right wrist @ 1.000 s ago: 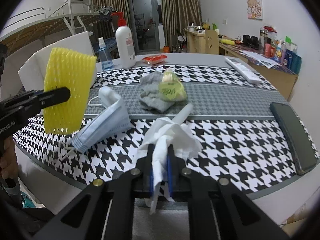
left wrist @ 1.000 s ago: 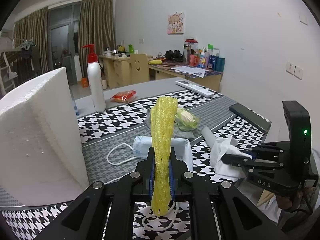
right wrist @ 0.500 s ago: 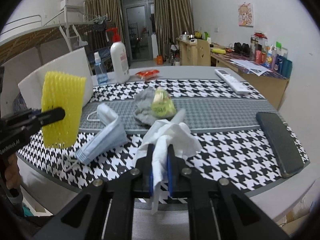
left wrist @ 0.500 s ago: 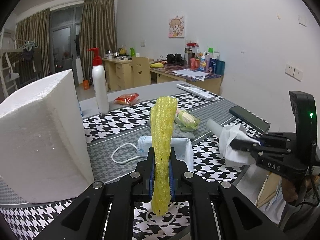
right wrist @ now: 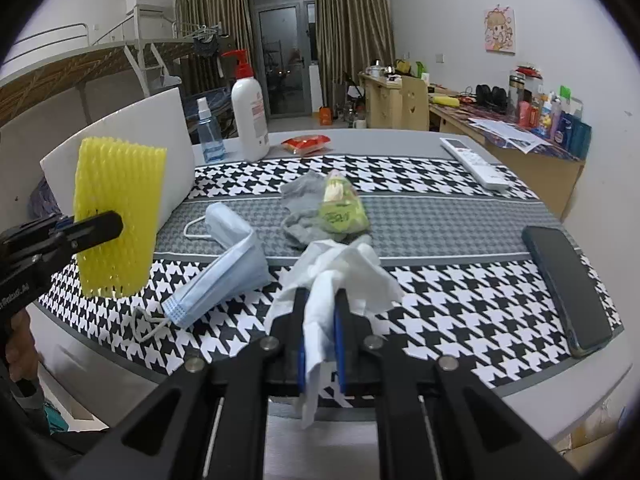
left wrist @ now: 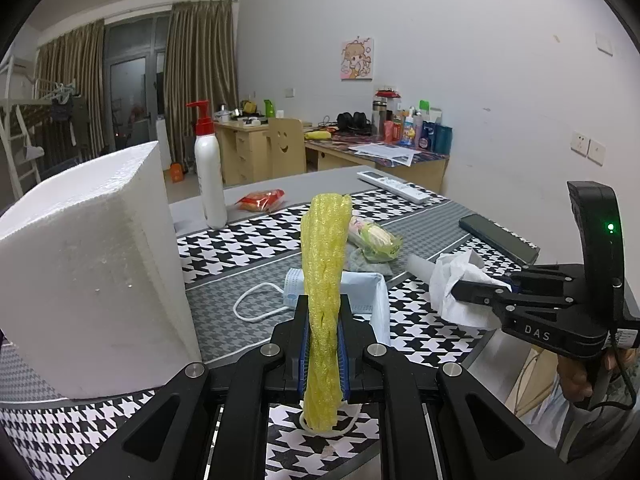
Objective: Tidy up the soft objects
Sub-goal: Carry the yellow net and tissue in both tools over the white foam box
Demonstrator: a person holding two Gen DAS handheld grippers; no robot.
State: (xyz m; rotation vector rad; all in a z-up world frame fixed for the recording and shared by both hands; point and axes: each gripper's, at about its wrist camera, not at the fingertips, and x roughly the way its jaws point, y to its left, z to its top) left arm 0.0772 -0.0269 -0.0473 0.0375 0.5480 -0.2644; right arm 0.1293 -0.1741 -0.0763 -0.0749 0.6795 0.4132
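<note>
Soft objects on the table (right wrist: pixel 460 216) are partly gathered, and most of the sorting looks unfinished. At the left edge stands a white foam block (left wrist: pixel 92 256); whether it is a box meant to receive the items I cannot tell, since no opening shows in either view. Next to it, the left gripper (left wrist: pixel 323 344) is clenched on a yellow foam net sleeve (left wrist: pixel 324 280), which stands upright between its jaws, lifted clear of the tabletop near the front left corner. Under and just beyond that sleeve, a blue face mask (right wrist: pixel 224 268) lies loose on the cloth, its ear loop (left wrist: pixel 256 304) trailing toward the front edge. Further toward the middle, a grey sock (right wrist: pixel 304 208) lies crumpled with a green snack packet (right wrist: pixel 342 208) resting on it; neither is held. To their right, the right gripper (right wrist: pixel 320 340) is closed on a white tissue (right wrist: pixel 336 276), bunched and raised above the front edge.

So two soft things are in hand and in the air, none visibly put away. Judging from this, the mask and the sock remain to be collected, and both held items need a place.

Along the far edge sit a pump bottle (right wrist: pixel 250 112), a spray bottle (right wrist: pixel 206 132), a red wrapper (right wrist: pixel 306 144) and a remote control (right wrist: pixel 474 162); a dark phone (right wrist: pixel 566 288) lies at the right edge.
</note>
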